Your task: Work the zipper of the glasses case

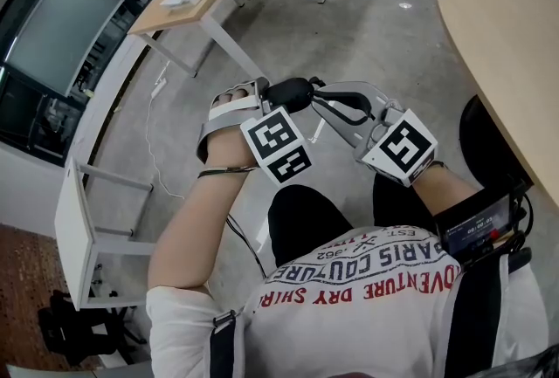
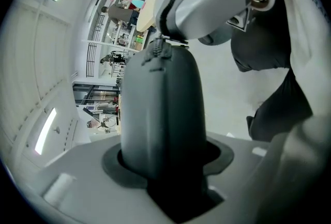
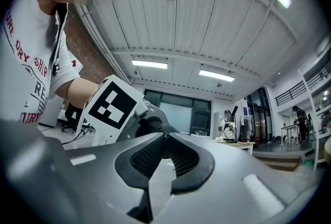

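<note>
Head cam sits above the person, aimed steeply down, mid range, w/ left gripper (image 1: pixel 269 93) and right gripper (image 1: pixel 319 92) meeting over the floor (image 1: pixel 376 36). Left gripper cam looks along its own jaws, v. close, so I get the glasses case (image 2: pixel 163 109) filling centre frame and the right tool's tips at top. Right gripper cam tilts up twd the ceiling (image 3: pixel 207 21), the left marker cube (image 3: pixel 111 109) close by; all three share that meeting spot.
</note>
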